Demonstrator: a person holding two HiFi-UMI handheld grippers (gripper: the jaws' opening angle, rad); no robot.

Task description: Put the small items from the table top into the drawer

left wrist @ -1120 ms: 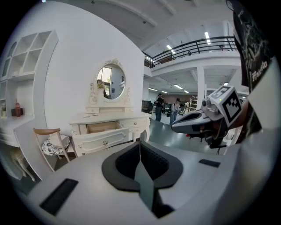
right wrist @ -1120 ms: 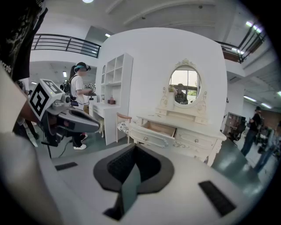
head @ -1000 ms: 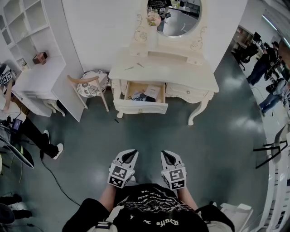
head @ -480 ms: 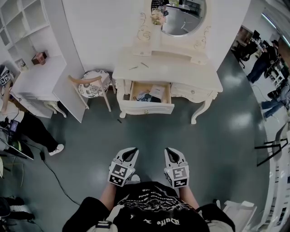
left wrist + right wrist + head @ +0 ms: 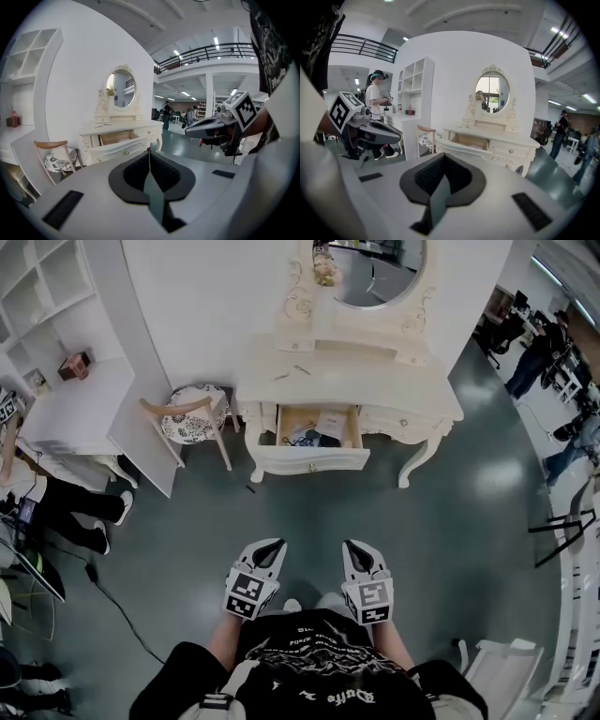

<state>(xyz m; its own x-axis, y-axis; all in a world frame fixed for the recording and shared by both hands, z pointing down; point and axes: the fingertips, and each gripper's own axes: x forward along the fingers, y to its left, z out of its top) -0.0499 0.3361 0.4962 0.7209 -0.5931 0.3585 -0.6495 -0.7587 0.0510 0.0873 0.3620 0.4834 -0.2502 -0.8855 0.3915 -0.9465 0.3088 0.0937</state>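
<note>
Dressing table has slid to the right in the head view since a second ago, and the top edge now cuts off more of its mirror. Both grippers sit at much the same low spot in frame. Person stands well back from the table, bare floor between.

Left gripper: jaws pressed together, nothing between them. Right gripper: same, closed and empty. Both point toward the table.

Small items: two thin sticks on the table's top, left half, back toward the mirror. Second stick lies near the first, on its right. Each long axis runs roughly across the table's width; the two slant opposite ways. Too small to say what they are.

Drawer: pulled out of the table's front, left of centre, directly below the sticks in frame. Holds a white sheet and something dark.

Key relation: sticks lie ahead of and well beyond both gripper tips, on the table's left half. Judged: left gripper marginally nearer, and the gap to the table must close before any reach.
</note>
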